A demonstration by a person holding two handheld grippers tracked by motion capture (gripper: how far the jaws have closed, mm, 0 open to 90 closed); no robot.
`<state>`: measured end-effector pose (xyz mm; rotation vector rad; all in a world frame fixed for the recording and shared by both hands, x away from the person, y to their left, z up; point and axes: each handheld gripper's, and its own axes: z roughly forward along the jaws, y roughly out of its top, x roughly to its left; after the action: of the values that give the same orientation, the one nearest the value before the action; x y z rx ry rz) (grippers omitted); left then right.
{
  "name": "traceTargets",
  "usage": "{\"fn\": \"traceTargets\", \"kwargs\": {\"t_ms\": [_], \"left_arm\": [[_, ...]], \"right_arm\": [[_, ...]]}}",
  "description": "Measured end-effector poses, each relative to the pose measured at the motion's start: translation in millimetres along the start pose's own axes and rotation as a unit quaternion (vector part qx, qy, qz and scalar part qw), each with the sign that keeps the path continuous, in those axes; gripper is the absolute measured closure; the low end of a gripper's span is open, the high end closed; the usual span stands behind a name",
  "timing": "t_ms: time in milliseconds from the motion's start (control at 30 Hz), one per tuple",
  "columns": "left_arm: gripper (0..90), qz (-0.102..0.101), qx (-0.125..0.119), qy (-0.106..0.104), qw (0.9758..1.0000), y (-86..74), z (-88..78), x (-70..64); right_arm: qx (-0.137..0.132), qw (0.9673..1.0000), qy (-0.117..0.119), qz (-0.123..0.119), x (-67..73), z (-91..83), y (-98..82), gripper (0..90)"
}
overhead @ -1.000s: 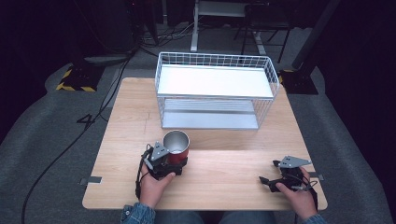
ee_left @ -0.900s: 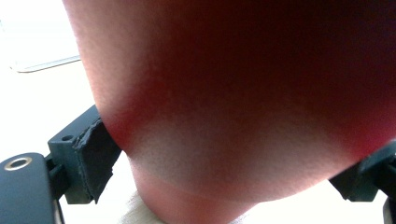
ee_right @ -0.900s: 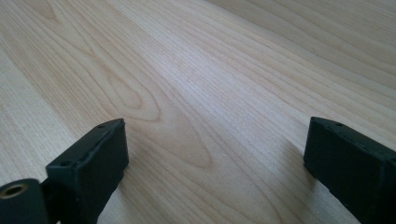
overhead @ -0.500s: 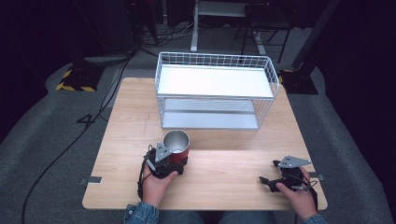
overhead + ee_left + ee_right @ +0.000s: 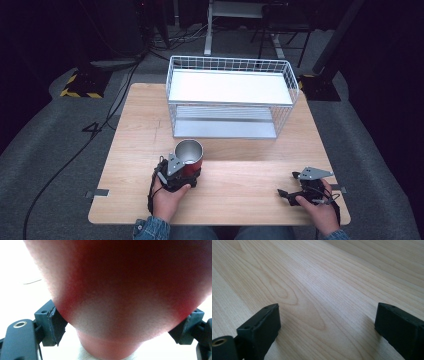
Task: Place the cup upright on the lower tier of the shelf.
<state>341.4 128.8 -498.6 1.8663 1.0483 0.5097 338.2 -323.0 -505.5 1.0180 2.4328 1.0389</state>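
Sitting upright on the counter [image 5: 125,150], near its front edge, the red cup [image 5: 189,157] is squeezed between the jaws of the left hand-held gripper [image 5: 181,171]. I think the grab is done and the moving is left. The cup looks empty inside. Behind it, the white wire basket [image 5: 230,95] holds nothing. The right hand-held gripper [image 5: 286,194] rests wide open, holding nothing.
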Motion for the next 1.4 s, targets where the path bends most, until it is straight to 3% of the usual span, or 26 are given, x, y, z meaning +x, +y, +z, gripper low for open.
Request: {"fn": "traceTargets", "kwargs": {"t_ms": [267, 533, 1033, 1400], "left_arm": [[16.7, 0.005, -0.004, 0.003, 1.0, -0.3, -0.5, -0.9], [16.7, 0.0, -0.008, -0.007, 0.9999, 6.5, -3.1, -2.3], [16.7, 0.023, -0.014, -0.023, 0.9994, 44.5, -9.4, -6.0], [16.7, 0.023, -0.009, -0.052, 0.9984, 68.2, 0.7, -5.5]], "right_arm": [[0.0, 1.0, 0.0, 0.0, 0.1, 0.0, 0.0, 6.5], [0.0, 1.0, 0.0, 0.0, -0.1, 0.0, 0.0, 6.4], [0.0, 1.0, 0.0, 0.0, 0.1, -0.1, 0.0, 6.4], [0.0, 1.0, 0.0, 0.0, 0.0, 0.0, 0.0, 6.4]]}}
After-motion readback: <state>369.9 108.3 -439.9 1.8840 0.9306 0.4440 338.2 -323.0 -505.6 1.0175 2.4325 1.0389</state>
